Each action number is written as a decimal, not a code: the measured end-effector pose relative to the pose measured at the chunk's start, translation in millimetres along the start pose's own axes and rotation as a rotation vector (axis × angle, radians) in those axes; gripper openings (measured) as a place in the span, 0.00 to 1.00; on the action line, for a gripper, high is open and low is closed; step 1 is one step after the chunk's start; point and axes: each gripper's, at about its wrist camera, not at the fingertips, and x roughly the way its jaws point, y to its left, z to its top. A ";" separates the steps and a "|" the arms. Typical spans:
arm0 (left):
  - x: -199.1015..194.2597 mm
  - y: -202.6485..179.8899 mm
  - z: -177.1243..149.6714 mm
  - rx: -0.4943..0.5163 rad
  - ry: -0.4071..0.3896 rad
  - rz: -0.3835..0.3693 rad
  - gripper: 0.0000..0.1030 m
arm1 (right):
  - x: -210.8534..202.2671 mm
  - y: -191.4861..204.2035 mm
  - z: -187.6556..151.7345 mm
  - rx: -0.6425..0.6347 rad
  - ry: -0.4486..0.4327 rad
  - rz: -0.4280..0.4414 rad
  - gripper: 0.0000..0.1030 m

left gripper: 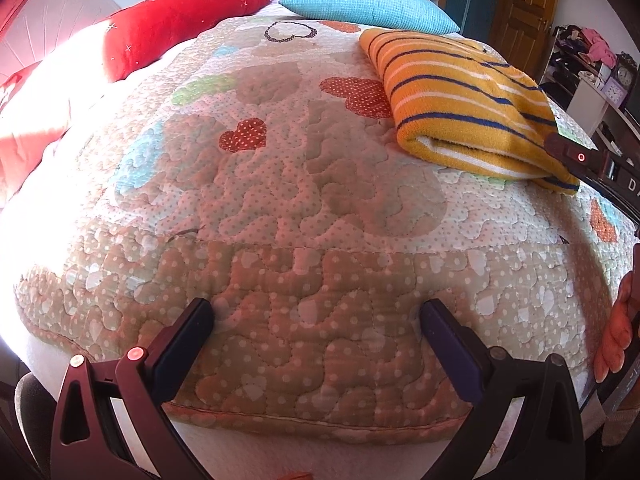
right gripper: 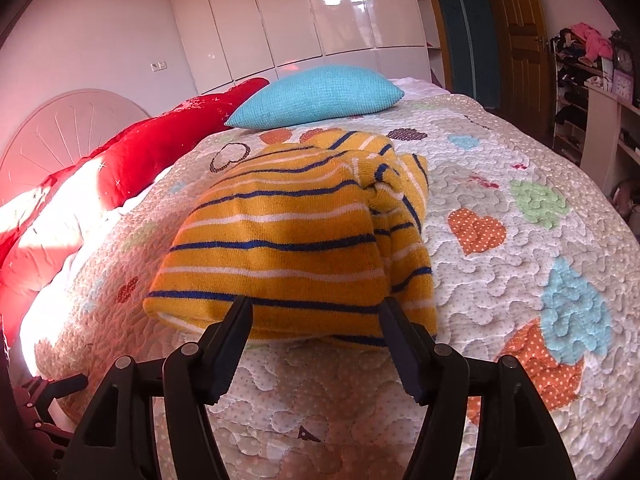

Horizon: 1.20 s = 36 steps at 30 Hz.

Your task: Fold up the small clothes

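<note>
Here, folded yellow striped garment (right gripper: 288, 248) lies mid-frame on the quilted bed (right gripper: 500, 208), below a blue pillow (right gripper: 320, 94). Right tool (right gripper: 314, 312) released, jaws apart at garment's near edge. Left tool (left gripper: 316, 316) released over bare quilt, lower frame.

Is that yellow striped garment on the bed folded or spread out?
Folded: the yellow striped garment lies doubled into a compact bundle on the quilt, layered edges showing at its near end.

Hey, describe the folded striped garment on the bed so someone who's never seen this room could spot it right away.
Start at the bed's heart-patterned quilt. In front of the turquoise pillow lies the folded garment. It is mustard yellow with thin blue and white stripes, the only striped thing there.
</note>
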 end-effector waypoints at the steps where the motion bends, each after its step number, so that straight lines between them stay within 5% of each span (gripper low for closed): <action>1: -1.3 0.1 0.4 0.002 0.006 0.003 1.00 | -5.0 0.5 -1.3 -0.003 -0.010 -0.016 0.70; 6: -17.8 -0.1 2.2 0.003 -0.019 0.000 1.00 | -25.9 -13.0 -1.7 0.061 -0.074 -0.064 0.71; 11: -32.7 -5.5 8.0 0.008 -0.057 -0.027 1.00 | -27.7 -18.4 61.5 0.122 -0.135 0.014 0.71; 14: -40.5 -11.0 11.1 0.012 -0.071 -0.042 1.00 | 10.3 0.7 95.3 0.085 -0.063 0.113 0.71; 17: -47.3 -14.8 14.0 0.032 -0.081 -0.044 1.00 | 70.5 11.0 101.9 0.090 0.097 0.228 0.71; 20: -54.5 -12.6 16.0 0.051 -0.097 -0.034 1.00 | 100.5 -9.7 89.7 0.108 0.128 0.105 0.50; 23: -58.8 -1.6 16.7 0.057 -0.117 -0.025 1.00 | 84.2 -56.1 73.2 0.279 0.075 0.144 0.36; 25: -55.9 3.6 16.8 0.066 -0.114 -0.003 1.00 | 66.0 -73.6 64.9 0.321 0.052 0.115 0.38; 26: -53.9 5.3 16.9 0.067 -0.111 0.003 1.00 | 58.5 -76.8 61.1 0.312 0.059 0.027 0.55; 27: -52.2 6.4 16.8 0.066 -0.110 0.007 1.00 | 50.6 -78.6 57.7 0.299 0.048 -0.009 0.60; 33: -42.0 -6.5 21.2 0.045 -0.102 0.009 1.00 | 4.0 -27.7 51.4 0.086 -0.103 -0.009 0.62; 36: -38.2 -21.4 26.1 0.062 -0.085 0.000 1.00 | 17.6 -2.0 36.8 -0.023 -0.055 -0.006 0.65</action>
